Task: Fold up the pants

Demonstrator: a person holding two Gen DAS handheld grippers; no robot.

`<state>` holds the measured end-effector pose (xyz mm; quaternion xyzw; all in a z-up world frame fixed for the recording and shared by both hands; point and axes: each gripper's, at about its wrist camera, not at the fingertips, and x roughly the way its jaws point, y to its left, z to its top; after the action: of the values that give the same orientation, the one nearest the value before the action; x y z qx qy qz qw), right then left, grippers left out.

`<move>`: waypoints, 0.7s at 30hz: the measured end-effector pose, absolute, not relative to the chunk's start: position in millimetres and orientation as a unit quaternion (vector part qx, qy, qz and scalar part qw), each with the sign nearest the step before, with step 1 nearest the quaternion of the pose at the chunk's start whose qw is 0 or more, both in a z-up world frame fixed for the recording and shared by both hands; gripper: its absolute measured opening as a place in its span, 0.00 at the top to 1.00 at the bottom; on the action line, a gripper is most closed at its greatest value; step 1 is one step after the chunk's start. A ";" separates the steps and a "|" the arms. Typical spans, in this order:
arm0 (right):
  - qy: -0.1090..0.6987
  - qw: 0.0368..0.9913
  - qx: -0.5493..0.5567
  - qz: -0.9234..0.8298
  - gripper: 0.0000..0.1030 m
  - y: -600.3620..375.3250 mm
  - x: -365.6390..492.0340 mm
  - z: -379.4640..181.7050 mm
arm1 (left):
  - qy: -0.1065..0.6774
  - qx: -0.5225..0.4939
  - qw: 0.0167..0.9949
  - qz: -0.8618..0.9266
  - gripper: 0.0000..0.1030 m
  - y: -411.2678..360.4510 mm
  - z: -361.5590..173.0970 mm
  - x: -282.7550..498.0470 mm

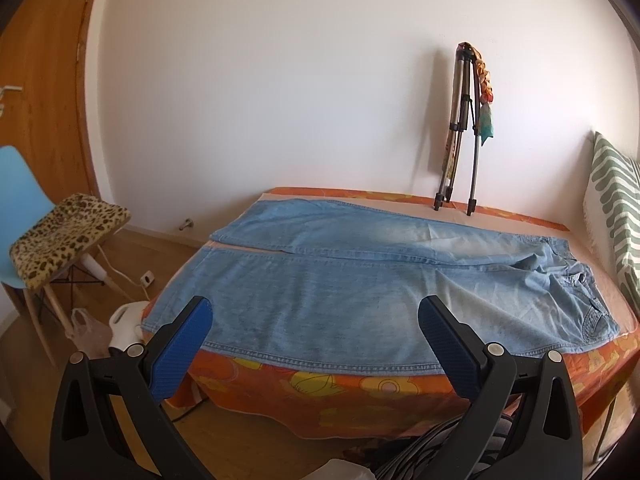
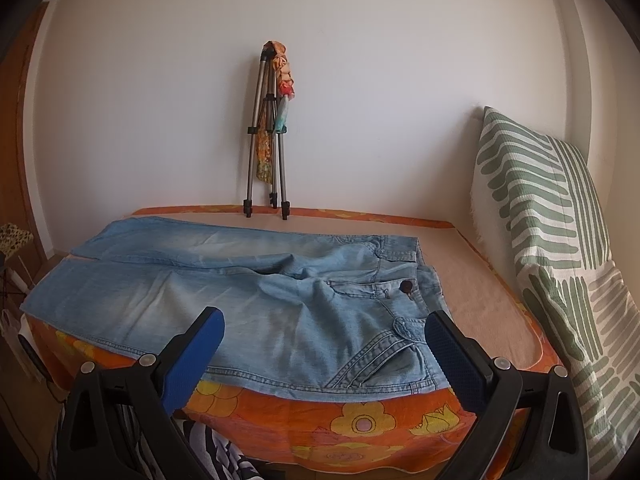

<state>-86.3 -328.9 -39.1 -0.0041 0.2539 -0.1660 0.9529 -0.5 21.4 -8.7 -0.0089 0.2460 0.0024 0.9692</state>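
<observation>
Light blue denim pants (image 1: 340, 280) lie spread flat across the bed, legs to the left, waist to the right. In the right wrist view the pants (image 2: 240, 300) show a brown waist button and front pockets near the bed's front right. My left gripper (image 1: 316, 316) hovers open in front of the near leg, above the bed's front edge, holding nothing. My right gripper (image 2: 324, 332) is open too, facing the hip and pocket area with empty blue pads (image 2: 200, 356).
The bed (image 1: 400, 392) has an orange flowered cover. A folded tripod (image 1: 460, 132) leans on the back wall. A green striped pillow (image 2: 552, 216) stands at the right. A blue chair with a leopard cushion (image 1: 64, 240) and a bag sit on the floor at left.
</observation>
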 end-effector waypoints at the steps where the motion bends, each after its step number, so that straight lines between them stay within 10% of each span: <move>1: 0.254 0.953 -0.003 -0.165 0.01 -328.8 -86.1 -38.9 | 0.246 -0.009 0.969 0.002 0.00 22.2 -9.6 -1.1; 21: 0.239 0.966 -0.072 -0.064 0.09 -337.4 -16.2 22.8 | 0.255 0.034 0.966 0.011 0.04 76.8 15.6 59.7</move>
<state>-16.2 -337.4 22.8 -0.0721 0.2387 -0.0636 0.9663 59.7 76.8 15.6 0.0342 0.2553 0.0109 0.9662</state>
